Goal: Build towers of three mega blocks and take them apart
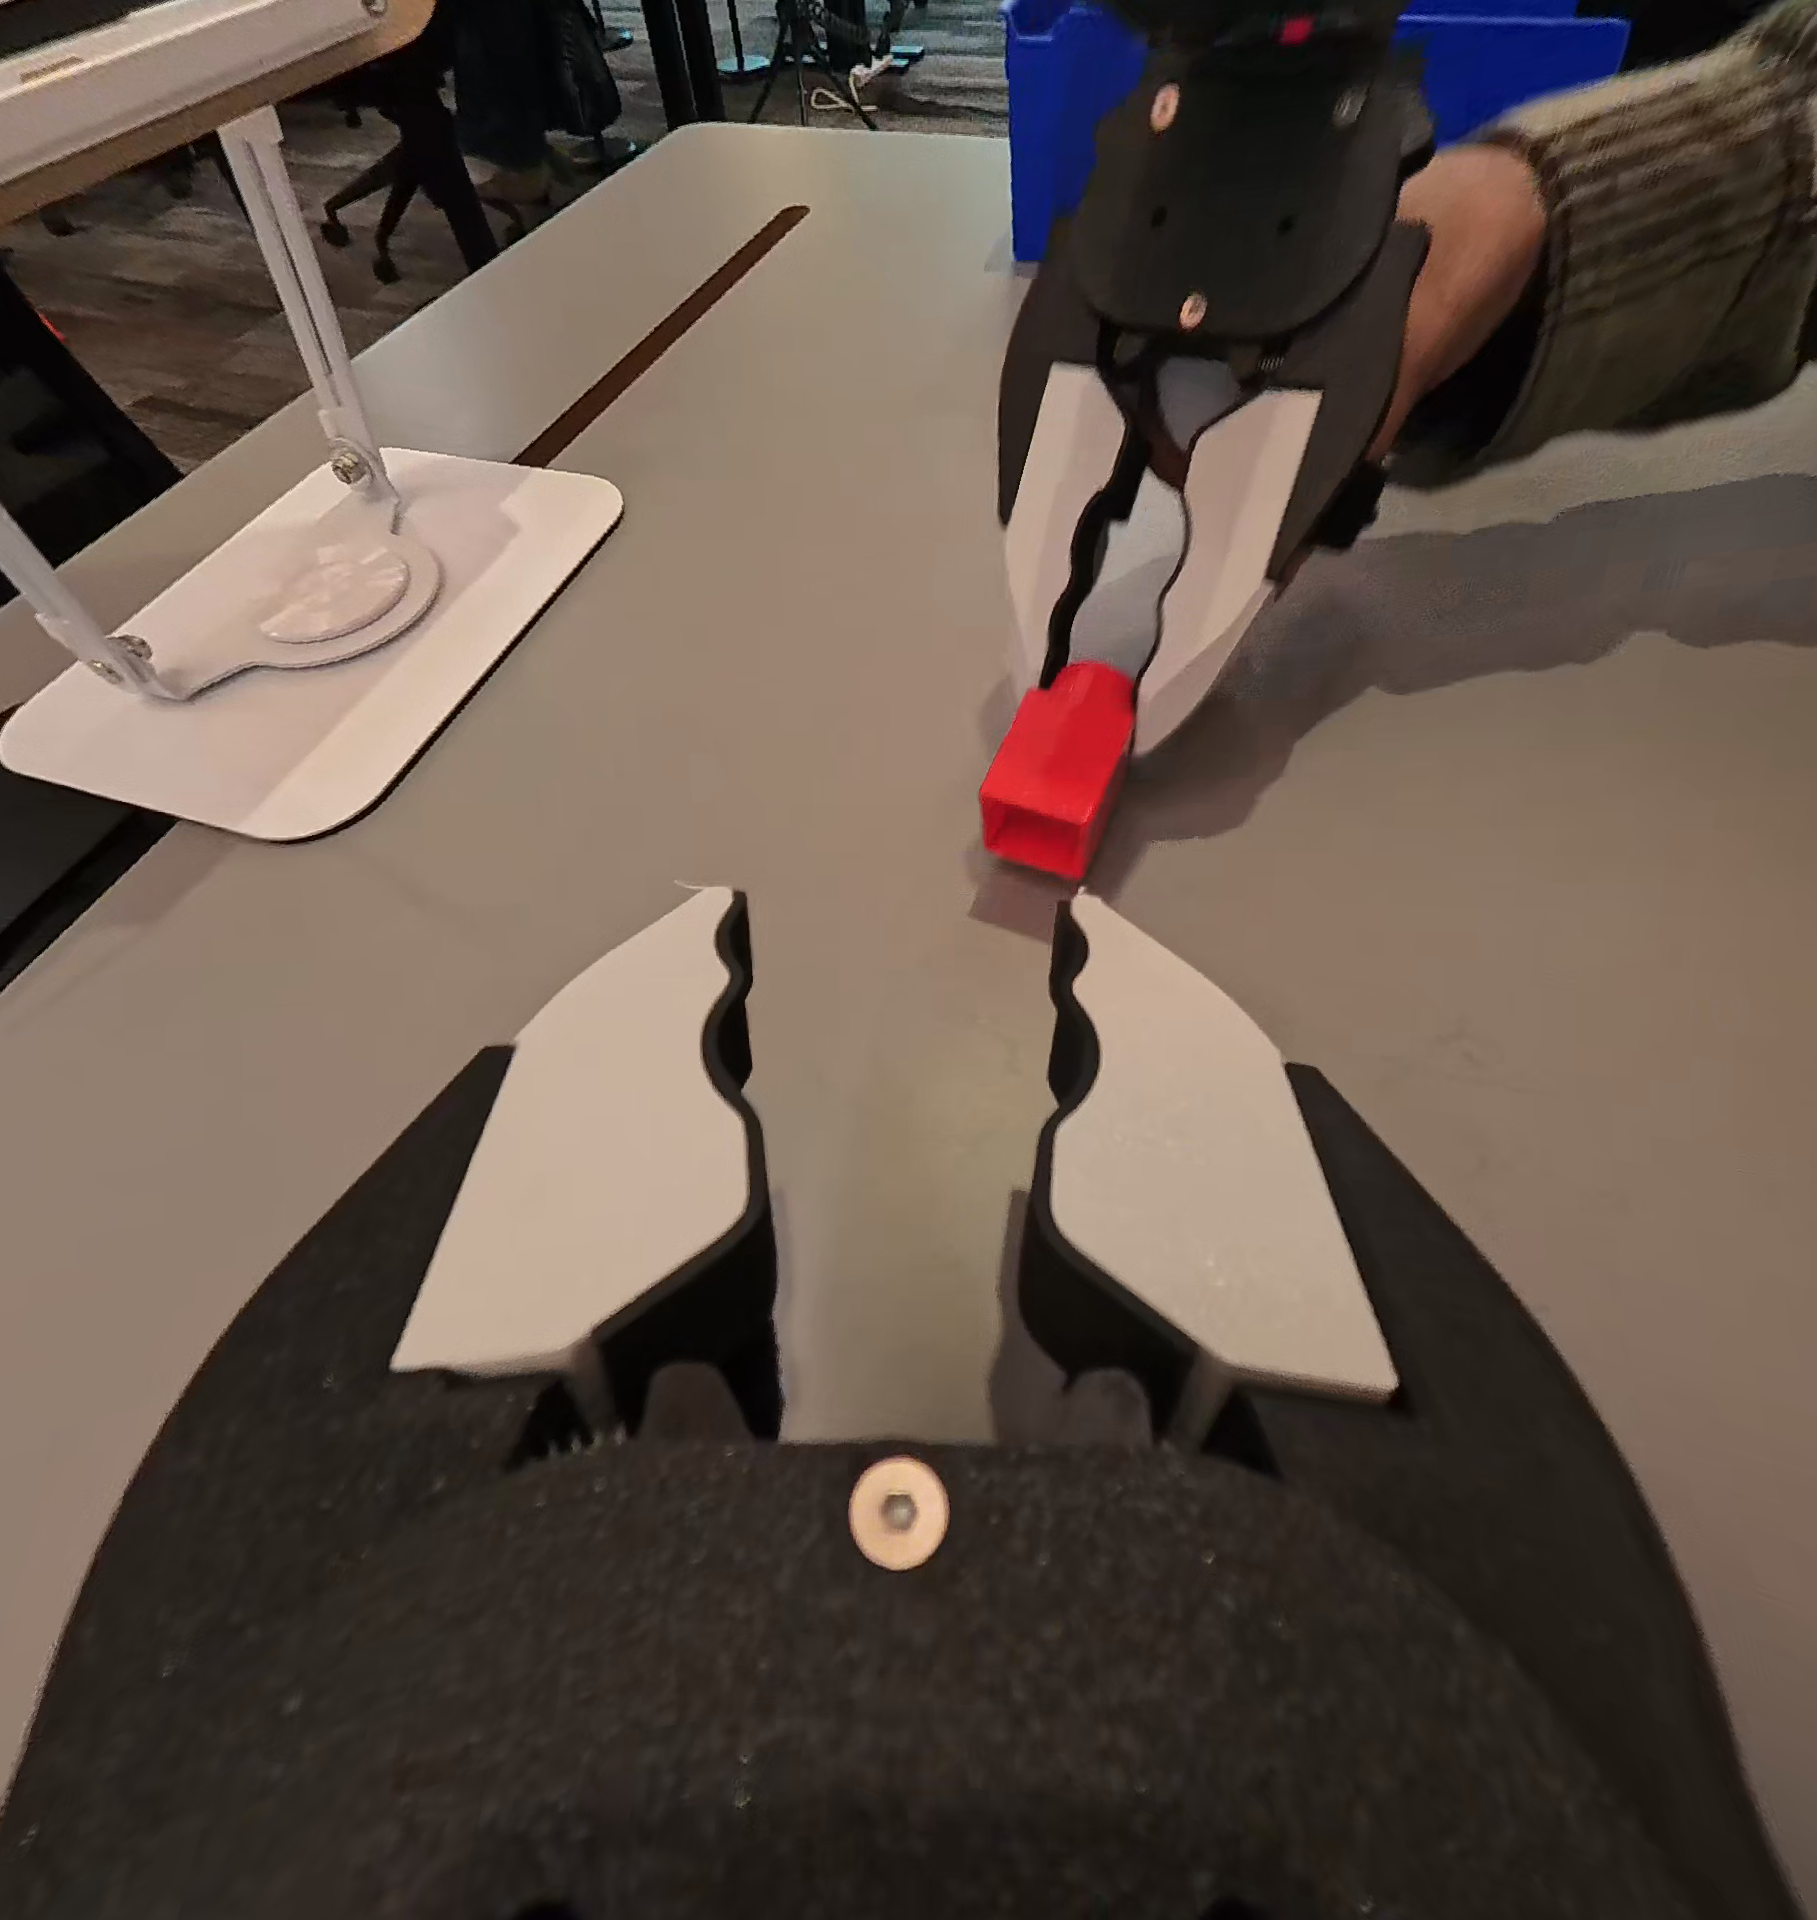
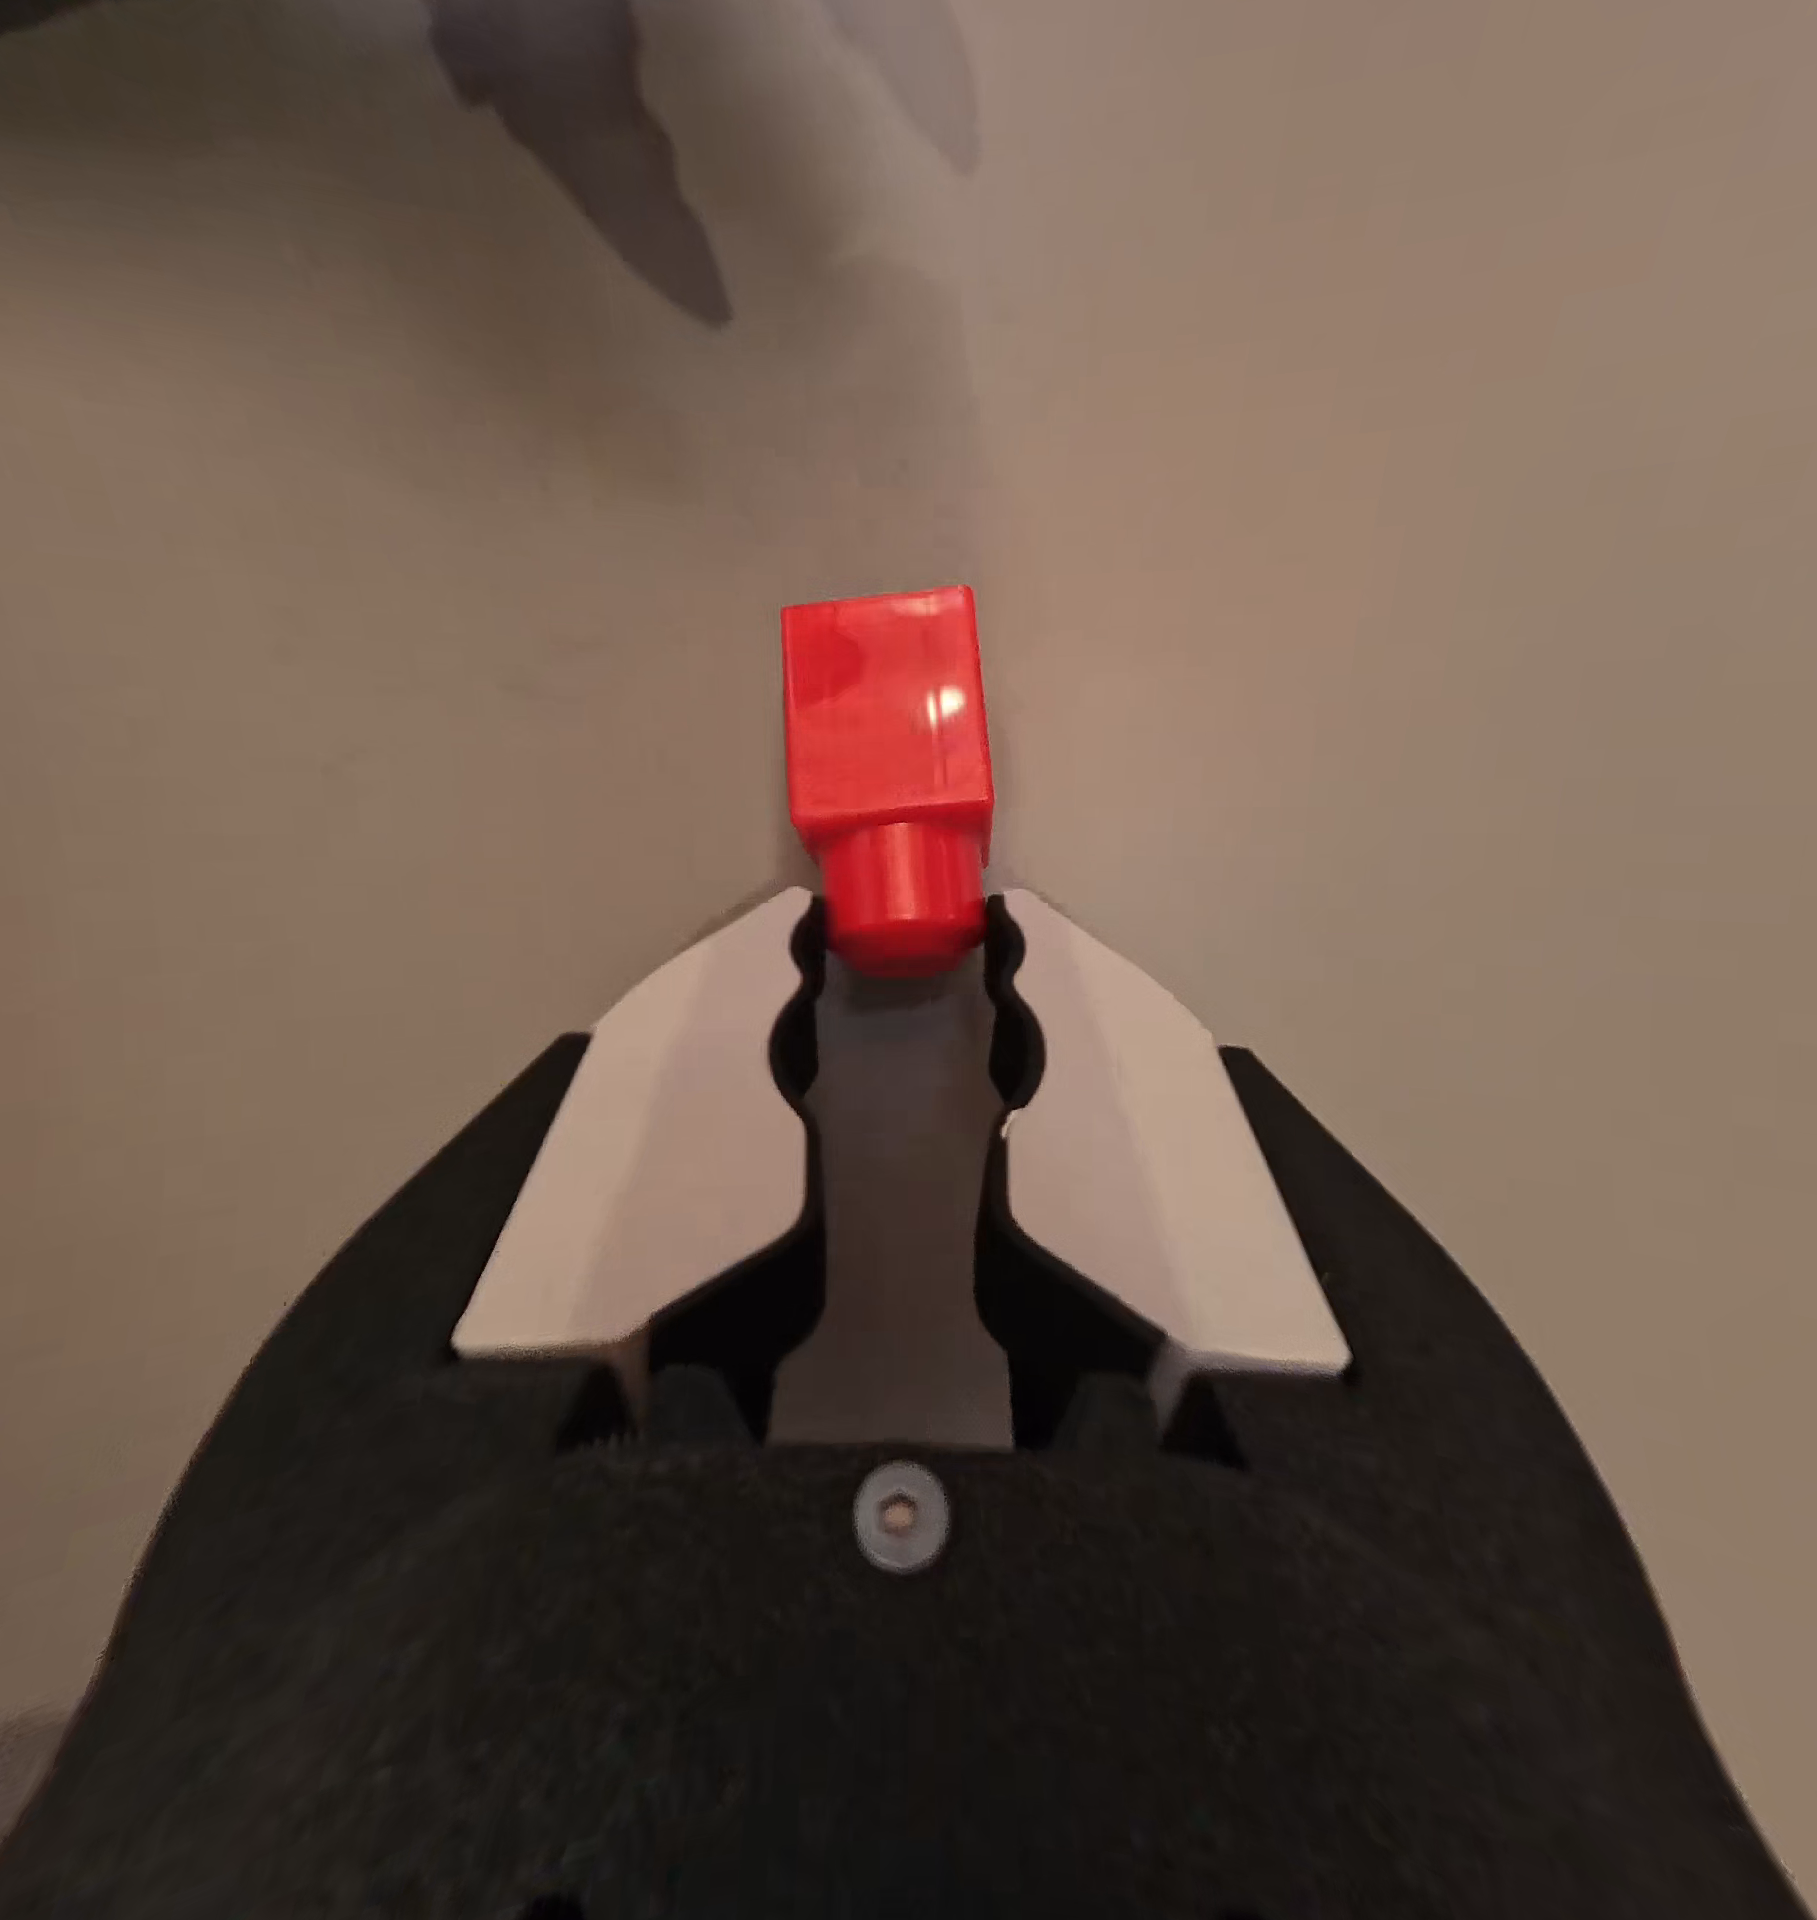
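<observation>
A single red mega block (image 1: 1055, 779) lies on its side on the grey table (image 1: 779, 623), with its stud pointing away from me and its hollow base facing me. My right gripper (image 1: 1091, 691) comes from the far side, and its two fingertips are closed on the stud. In the right wrist view the block (image 2: 883, 717) lies just ahead, and the right gripper (image 2: 902, 920) pinches the stud from both sides. My left gripper (image 1: 899, 914) is open and empty. Its right fingertip sits just short of the block's base.
A white stand with a flat base plate (image 1: 312, 644) is on the left of the table. A blue bin (image 1: 1060, 125) stands at the far edge. A person's hand and striped sleeve (image 1: 1662, 239) hold the right gripper. A dark slot (image 1: 665, 332) runs along the table.
</observation>
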A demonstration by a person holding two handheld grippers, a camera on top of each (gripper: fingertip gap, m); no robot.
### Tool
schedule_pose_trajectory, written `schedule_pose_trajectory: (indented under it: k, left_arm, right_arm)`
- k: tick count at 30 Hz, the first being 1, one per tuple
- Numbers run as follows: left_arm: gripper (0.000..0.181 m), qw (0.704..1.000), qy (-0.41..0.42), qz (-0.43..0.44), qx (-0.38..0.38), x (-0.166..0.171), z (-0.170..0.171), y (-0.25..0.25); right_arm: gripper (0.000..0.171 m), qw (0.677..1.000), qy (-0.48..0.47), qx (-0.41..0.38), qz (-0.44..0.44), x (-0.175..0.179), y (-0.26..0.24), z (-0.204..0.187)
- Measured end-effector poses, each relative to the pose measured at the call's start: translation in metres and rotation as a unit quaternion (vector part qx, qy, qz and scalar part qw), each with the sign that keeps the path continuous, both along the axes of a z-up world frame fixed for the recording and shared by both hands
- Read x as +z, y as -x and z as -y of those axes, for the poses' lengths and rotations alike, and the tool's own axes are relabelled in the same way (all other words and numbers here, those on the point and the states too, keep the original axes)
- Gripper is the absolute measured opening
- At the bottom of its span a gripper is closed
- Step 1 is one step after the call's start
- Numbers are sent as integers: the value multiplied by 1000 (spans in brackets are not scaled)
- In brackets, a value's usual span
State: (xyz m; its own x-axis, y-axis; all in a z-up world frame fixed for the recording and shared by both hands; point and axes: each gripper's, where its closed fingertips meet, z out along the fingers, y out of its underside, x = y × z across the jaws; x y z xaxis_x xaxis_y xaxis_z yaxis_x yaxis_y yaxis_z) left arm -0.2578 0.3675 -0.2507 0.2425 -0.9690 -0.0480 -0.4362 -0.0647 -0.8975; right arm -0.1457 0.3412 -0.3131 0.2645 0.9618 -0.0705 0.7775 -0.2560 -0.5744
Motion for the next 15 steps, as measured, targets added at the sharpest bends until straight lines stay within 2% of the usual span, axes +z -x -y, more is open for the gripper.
schedule_pose_trajectory:
  k: [1, 4, 8, 12, 15]
  left_arm:
    - [55, 1000, -1, -3, 3, -1, -1, 1]
    - [55, 1000, 2, -18, 6, -6, -2, 3]
    - [55, 999, -4, -49, 9, -15, -3, 7]
    - [55, 999, 7, -46, 13, -17, -5, 10]
    - [55, 998, 15, -51, 16, -21, -6, 13]
  right_arm:
    - [29, 999, 3, 12, 31, 6, -8, 1]
    - [29, 982, 16, 48, 180, 23, -44, 6]
    - [29, 926, 46, 85, 364, 41, -78, 12]
    - [29, 873, 85, 114, 467, 34, -82, 20]
    - [29, 844, 96, 125, 513, 22, -78, 21]
